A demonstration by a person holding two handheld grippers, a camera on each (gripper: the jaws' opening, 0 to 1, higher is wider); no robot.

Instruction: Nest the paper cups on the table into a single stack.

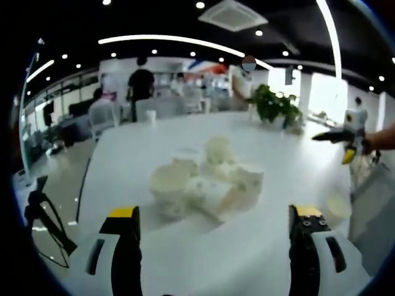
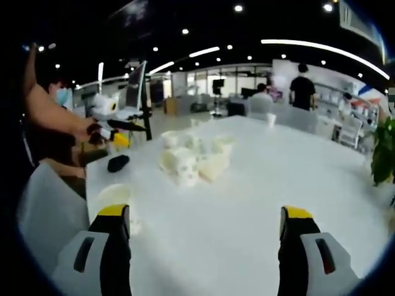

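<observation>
tumbling paper cups (image 1: 207, 182), axes mixed

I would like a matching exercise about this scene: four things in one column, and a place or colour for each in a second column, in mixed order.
Things:
1. paper cups
2. plant
3. black object
4. tips of the left hand-held gripper

Places or colours:
A. yellow
B. in a loose cluster at the middle of the table
C. green, at the far side of the table
D. on the table near its edge, beside the cups

Pairs: 1-B, 2-C, 3-D, 4-A
</observation>
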